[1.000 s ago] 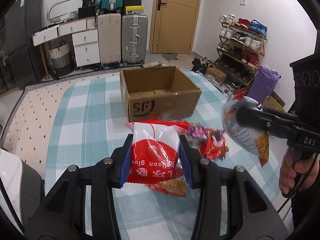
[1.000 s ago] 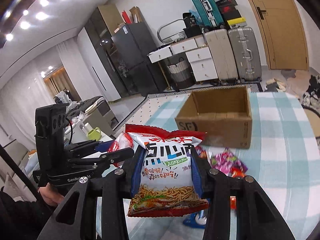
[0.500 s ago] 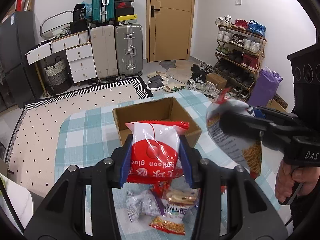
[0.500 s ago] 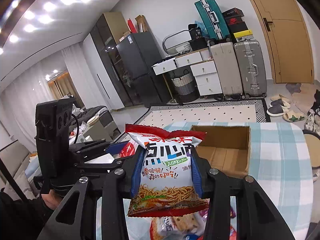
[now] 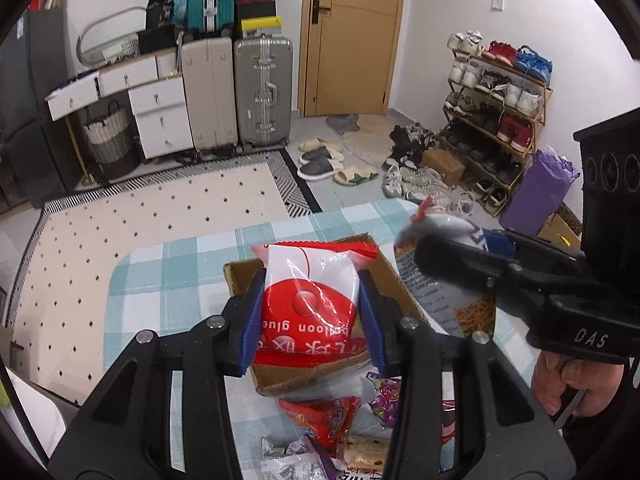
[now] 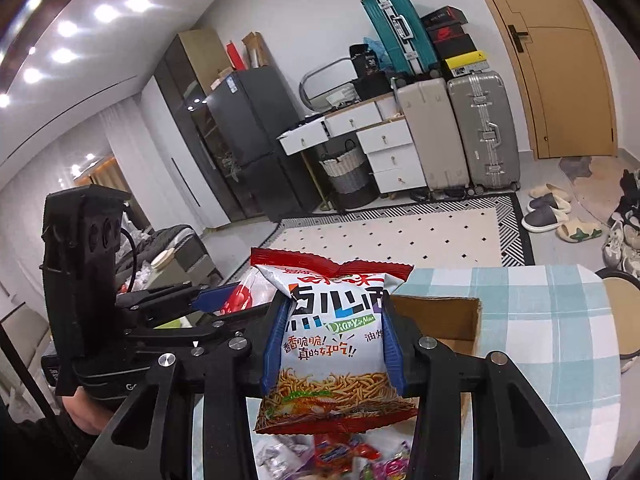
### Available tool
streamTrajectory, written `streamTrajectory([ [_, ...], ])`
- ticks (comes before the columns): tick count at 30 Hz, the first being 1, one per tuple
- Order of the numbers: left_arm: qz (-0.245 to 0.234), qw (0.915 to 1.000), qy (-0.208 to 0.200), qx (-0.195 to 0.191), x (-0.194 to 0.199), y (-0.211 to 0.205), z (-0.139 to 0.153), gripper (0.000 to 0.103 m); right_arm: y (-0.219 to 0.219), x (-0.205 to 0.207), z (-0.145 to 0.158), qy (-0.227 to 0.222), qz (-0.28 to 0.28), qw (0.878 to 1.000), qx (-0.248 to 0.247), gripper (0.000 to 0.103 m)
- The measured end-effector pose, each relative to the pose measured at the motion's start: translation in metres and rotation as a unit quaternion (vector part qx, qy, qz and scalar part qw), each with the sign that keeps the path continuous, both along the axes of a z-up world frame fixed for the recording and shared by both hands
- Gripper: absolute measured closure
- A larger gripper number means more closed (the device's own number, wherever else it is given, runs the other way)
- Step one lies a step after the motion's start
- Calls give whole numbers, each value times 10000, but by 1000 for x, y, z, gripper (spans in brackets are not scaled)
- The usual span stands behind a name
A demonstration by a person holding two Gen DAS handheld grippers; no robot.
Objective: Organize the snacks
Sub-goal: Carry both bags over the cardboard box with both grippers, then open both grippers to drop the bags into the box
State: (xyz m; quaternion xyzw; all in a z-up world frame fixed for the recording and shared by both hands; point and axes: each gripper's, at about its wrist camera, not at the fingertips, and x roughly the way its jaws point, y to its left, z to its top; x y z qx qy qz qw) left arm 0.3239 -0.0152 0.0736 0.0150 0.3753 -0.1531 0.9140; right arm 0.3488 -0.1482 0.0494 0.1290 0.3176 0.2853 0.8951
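Left wrist view: the left gripper (image 5: 311,312) is clamped on a red-and-white snack bag (image 5: 310,304), its blue pads pressing both sides. Compared with a second ago, when the cardboard box (image 5: 394,280) sat far ahead on the table, the box now lies directly beneath and behind the held bag, which hangs above its open top. The loose snack packets (image 5: 328,424) that were ahead of the gripper then now show at the bottom edge, on the near side of the box. At right, the right gripper (image 5: 440,256) grips a noodle snack bag (image 5: 436,292) just beside the box's right wall; it has come in closer to the box.

The surface is a table under a teal-and-white checked cloth (image 5: 168,280). Beyond it lie a cream dotted rug (image 5: 160,208), two upright suitcases (image 5: 236,92), white drawers (image 5: 160,112), a wooden door (image 5: 352,36) and a shoe rack (image 5: 496,116).

Right wrist view: the right gripper (image 6: 334,344) is closed on the noodle snack bag (image 6: 334,340), held upright between blue pads. The cardboard box (image 6: 444,320) that stood well ahead a second ago now sits right behind the bag. The left gripper (image 6: 224,300) shows at left with its red bag. Packets (image 6: 348,456) lie below. A dark fridge (image 6: 248,140) stands in the background.
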Motion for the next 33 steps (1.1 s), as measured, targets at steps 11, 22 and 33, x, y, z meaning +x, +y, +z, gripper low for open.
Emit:
streamTrajectory([
  [11,-79,9979,644,55,75,-9,-91,63,3,61,-75,584,17,9978,-328,61],
  [22,-79,9934,1139,113,111,-7,-159,62,6,86,-137,1064,82,9936,-378,61],
  [33,-67,9922,1239,112,115,-3,-177,62,5,89,-157,1171,60,9918,-502,60],
])
